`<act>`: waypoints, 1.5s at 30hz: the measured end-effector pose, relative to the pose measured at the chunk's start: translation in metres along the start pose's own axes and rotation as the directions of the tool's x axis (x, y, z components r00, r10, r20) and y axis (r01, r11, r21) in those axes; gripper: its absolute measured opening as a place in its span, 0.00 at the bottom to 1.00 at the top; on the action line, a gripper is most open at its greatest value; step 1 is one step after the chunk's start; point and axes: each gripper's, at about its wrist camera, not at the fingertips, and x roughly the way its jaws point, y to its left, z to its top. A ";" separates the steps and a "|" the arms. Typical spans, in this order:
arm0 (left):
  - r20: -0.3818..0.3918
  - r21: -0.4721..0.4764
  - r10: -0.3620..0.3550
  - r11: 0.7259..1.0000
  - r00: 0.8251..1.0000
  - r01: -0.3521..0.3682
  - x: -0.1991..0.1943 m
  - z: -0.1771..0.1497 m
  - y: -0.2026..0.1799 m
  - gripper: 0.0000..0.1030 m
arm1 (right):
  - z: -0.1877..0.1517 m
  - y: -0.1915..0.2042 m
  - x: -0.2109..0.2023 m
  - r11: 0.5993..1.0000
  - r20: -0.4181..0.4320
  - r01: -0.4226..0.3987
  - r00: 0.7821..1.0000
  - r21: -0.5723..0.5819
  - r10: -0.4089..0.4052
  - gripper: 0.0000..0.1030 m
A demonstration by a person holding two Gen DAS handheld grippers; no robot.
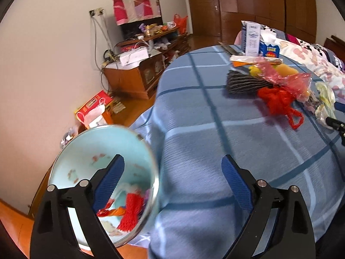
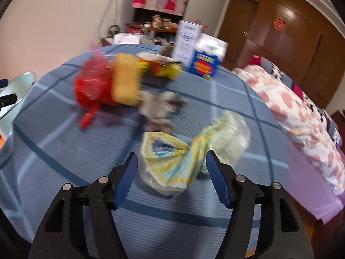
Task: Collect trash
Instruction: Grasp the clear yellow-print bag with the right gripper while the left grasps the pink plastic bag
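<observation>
Right wrist view: my right tongs (image 2: pixel 171 176) gape, blue pads either side of crumpled yellow-white wrapper (image 2: pixel 172 164) lying on blue checked worktop (image 2: pixel 64 172), no pad pressing it. Beyond: grey scrap (image 2: pixel 160 105), yellow sponge (image 2: pixel 125 79), red mesh (image 2: pixel 92 86), blurred. Left wrist view: my left tongs (image 1: pixel 172 179) spread wide, empty, one finger over pale bin (image 1: pixel 90 151) beside worktop edge; red scraps (image 1: pixel 131 211) inside bin.
</observation>
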 end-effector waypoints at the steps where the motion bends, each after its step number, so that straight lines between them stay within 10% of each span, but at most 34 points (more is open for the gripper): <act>1: -0.002 0.007 -0.002 1.000 1.000 0.002 0.004 0.004 -0.006 0.87 | -0.002 -0.007 0.000 1.000 -0.002 0.017 1.000 0.009 -0.017 0.63; 19: 0.043 -0.003 -0.009 1.000 0.999 0.010 0.011 0.049 -0.054 0.87 | 0.002 -0.066 0.001 0.954 0.031 -0.026 0.999 0.298 0.017 0.65; 27: 0.049 -0.006 -0.030 1.000 0.998 0.031 0.010 0.058 -0.067 0.87 | -0.001 -0.071 0.019 0.945 -0.009 -0.104 0.994 0.311 0.113 0.19; 45: 0.132 0.111 -0.114 0.989 0.985 0.099 -0.020 0.094 -0.153 0.91 | -0.012 -0.091 -0.007 0.963 0.066 -0.015 0.998 0.268 -0.003 0.17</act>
